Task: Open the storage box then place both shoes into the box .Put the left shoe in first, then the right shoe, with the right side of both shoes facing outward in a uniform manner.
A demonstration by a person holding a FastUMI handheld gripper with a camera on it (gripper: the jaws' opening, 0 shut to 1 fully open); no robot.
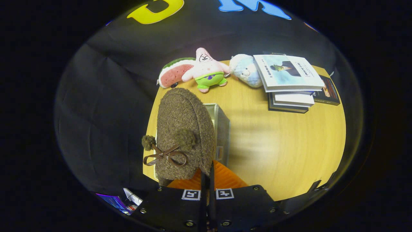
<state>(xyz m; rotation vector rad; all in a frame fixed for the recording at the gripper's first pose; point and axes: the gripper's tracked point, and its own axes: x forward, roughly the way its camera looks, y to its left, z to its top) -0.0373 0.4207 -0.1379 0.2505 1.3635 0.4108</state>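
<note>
A brown fuzzy shoe (185, 129) with two pom-poms and a brown ribbon bow (165, 155) hangs just ahead of my fingers, toe pointing away from me. My gripper (207, 167) is shut, and its fingers stand almost together on the shoe's near rim. Under and behind the shoe stands the pale grey storage box (222, 127) on the wooden table (283, 145). Only the box's right wall and a part of its rim show, so whether its lid is off stays hidden. The shoe is held above the box's left part.
Along the table's back edge lie a watermelon plush (173, 74), a pink starfish plush (207, 71) and a pale blue bear plush (246, 72). A stack of books (289, 85) sits at the back right. The table's left edge runs close beside the box.
</note>
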